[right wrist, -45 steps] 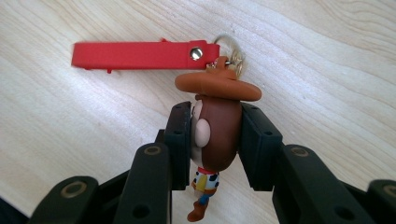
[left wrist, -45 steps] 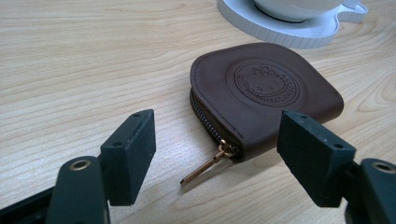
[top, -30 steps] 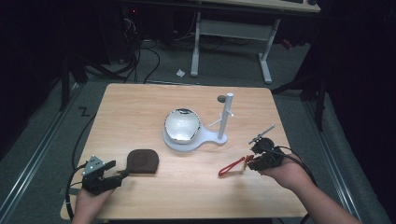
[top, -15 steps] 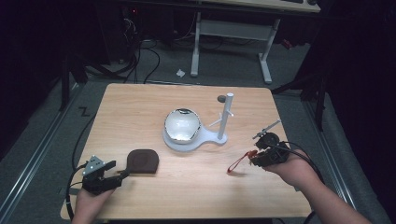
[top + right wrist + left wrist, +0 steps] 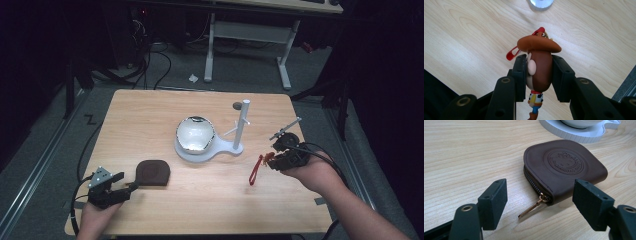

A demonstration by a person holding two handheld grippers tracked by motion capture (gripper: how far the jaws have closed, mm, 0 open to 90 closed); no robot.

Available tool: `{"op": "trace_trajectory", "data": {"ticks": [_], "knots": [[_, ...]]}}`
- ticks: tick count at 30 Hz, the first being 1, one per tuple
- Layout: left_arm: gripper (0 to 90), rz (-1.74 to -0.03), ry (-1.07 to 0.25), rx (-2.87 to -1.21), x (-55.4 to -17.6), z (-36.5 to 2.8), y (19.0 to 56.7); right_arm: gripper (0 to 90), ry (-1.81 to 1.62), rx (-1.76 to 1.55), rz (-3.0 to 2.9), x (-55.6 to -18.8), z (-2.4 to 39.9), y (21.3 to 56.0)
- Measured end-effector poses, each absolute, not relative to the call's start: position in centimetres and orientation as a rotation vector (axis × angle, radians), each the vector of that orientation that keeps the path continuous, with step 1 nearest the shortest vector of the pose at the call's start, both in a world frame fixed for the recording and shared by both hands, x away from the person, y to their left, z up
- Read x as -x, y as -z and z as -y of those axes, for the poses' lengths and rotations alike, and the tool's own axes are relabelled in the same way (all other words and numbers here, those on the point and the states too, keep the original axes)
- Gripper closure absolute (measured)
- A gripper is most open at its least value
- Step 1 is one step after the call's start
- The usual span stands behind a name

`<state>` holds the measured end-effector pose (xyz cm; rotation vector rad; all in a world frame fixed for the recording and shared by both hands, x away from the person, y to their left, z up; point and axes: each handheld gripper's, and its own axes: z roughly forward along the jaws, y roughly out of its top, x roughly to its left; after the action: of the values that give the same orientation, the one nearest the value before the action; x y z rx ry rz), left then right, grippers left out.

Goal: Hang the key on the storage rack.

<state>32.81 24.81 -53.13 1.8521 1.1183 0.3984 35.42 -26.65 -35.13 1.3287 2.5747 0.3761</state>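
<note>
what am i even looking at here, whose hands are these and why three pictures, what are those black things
A person sits at a wooden table and holds a hand tool in each hand; each tool has two black fingers that pinch things. The high view looks down from above. The other two pictures come from small cameras riding on the tools, looking along their fingers.

The left gripper rests at the near left with its fingers open, pointing at a brown zip pouch lying flat; its zip pull lies between them, untouched. The right gripper is shut on a small cowboy figure keychain, pinched at the head, its red strap dangling. In the middle stands a white stand with a post, carrying a shiny rounded object.
</note>
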Motion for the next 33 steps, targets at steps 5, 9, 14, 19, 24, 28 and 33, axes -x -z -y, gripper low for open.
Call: {"op": "trace_trajectory", "data": {"ticks": [5, 9, 14, 19, 24, 28, 33], "knots": [[28.4, -1.119, -0.398, -1.852, -32.8, -24.8, 53.1, 67.4, -0.375, -1.304, -2.579, -35.7, 26.0, 34.5], [28.4, -1.119, -0.397, -1.851, -32.8, -24.9, 53.1, 67.4, -0.378, -1.3, -2.58, -35.9, 25.6, 33.9], [28.4, -1.119, -0.396, -1.851, -32.8, -24.9, 53.2, 67.4, -0.383, -1.289, -2.582, -36.1, 25.1, 33.1], [28.5, -1.121, -0.396, -1.85, -32.8, -24.9, 53.2, 67.5, -0.395, -1.272, -2.578, -36.4, 24.6, 32.0], [28.5, -1.121, -0.395, -1.849, -32.8, -25.0, 53.2, 67.5, -0.409, -1.271, -2.576, -36.6, 24.3, 31.1], [28.5, -1.122, -0.394, -1.849, -32.8, -25.0, 53.2, 67.5, -0.419, -1.266, -2.578, -36.9, 24.0, 30.5], [28.5, -1.124, -0.394, -1.847, -32.8, -25.0, 53.2, 67.6, -0.432, -1.275, -2.585, -37.2, 23.7, 29.9]]}}
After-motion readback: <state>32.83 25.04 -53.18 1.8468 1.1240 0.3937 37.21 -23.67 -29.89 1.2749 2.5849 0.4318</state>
